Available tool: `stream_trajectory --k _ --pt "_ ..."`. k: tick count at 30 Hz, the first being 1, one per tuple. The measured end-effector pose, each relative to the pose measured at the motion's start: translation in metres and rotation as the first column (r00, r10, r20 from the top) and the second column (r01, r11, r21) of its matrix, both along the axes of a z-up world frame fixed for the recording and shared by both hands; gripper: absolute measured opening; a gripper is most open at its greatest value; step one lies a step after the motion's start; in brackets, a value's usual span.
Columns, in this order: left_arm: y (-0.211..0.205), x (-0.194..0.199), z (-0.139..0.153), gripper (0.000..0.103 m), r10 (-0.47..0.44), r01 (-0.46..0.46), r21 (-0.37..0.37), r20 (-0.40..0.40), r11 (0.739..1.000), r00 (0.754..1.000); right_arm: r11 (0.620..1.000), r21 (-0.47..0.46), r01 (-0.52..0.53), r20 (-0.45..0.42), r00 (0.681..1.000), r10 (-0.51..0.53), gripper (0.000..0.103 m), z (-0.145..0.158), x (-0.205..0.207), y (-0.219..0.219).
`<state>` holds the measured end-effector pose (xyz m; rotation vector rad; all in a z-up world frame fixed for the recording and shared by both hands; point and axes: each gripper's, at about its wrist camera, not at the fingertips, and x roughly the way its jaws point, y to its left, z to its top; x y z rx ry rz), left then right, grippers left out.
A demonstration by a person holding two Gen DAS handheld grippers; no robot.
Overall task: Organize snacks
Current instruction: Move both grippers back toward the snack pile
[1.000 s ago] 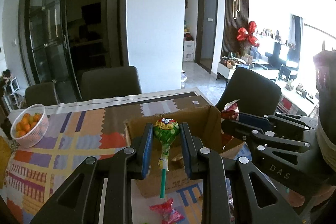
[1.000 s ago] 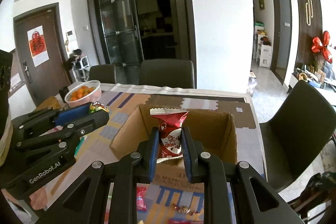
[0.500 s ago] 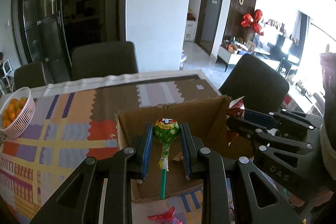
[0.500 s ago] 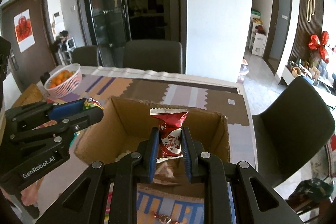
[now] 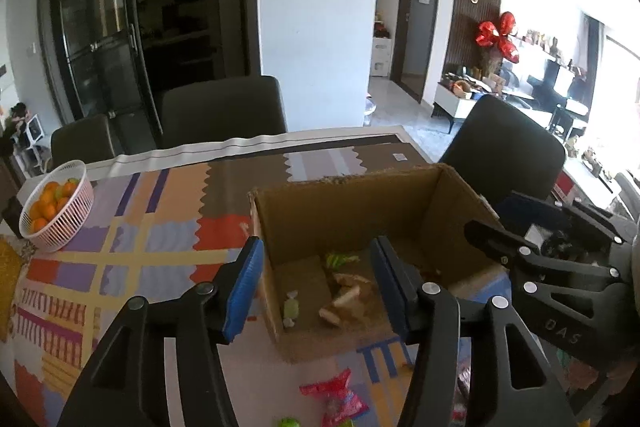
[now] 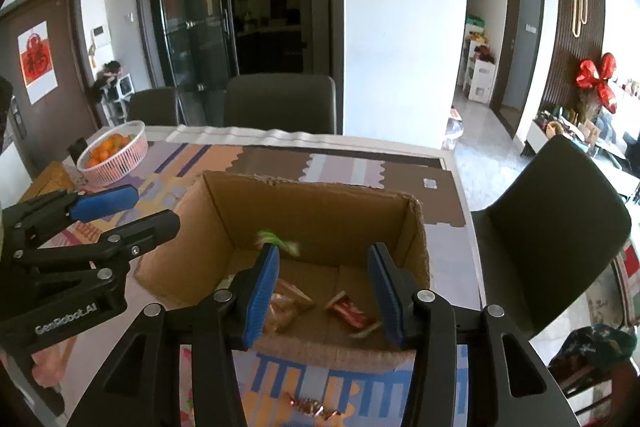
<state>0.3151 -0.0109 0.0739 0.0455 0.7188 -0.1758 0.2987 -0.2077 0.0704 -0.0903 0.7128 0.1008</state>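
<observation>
An open cardboard box (image 5: 360,203) (image 6: 320,211) stands on the patterned tablecloth. My left gripper (image 5: 318,287) is open and empty above the box's near left part. My right gripper (image 6: 324,291) is open and empty above the box's near edge. Inside the box lie the green lollipop (image 5: 340,259) (image 6: 278,241), the red snack packet (image 6: 350,311), a pale wrapped candy (image 5: 291,309) and tan packets (image 6: 286,307). The right gripper shows in the left wrist view (image 5: 552,247), and the left gripper in the right wrist view (image 6: 112,215).
Loose wrapped snacks lie on the cloth in front of the box: a red packet (image 5: 338,401) and a red candy (image 6: 310,405). A pink basket of oranges (image 5: 56,211) (image 6: 114,151) stands at the far left. Dark chairs (image 5: 224,111) surround the table.
Both grippers have opened over the box. The lollipop left the left gripper and the red packet left the right gripper; both now lie inside the box.
</observation>
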Motion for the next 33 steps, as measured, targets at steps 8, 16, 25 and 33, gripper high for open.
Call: stream_trajectory --k 8,16,25,33 --pt "-0.003 -0.048 0.012 0.057 -0.017 0.016 0.024 0.044 1.0 0.999 1.0 -0.012 -0.021 0.075 0.997 0.022 0.053 0.01 -0.046 0.003" --pt "-0.009 -0.086 0.016 0.058 -0.05 0.049 0.004 0.062 0.999 0.997 0.998 0.03 -0.047 0.111 0.993 0.043 0.053 0.018 -0.09 0.003" --pt "-0.01 -0.126 -0.003 0.059 -0.075 0.075 0.001 0.049 0.997 0.996 0.999 0.022 -0.036 0.103 0.994 0.034 0.053 0.006 -0.129 0.004" --pt "-0.015 -0.145 -0.03 0.06 -0.079 0.079 -0.007 -0.012 0.997 0.997 0.999 0.035 -0.001 0.063 0.998 -0.001 0.053 -0.016 -0.151 -0.002"
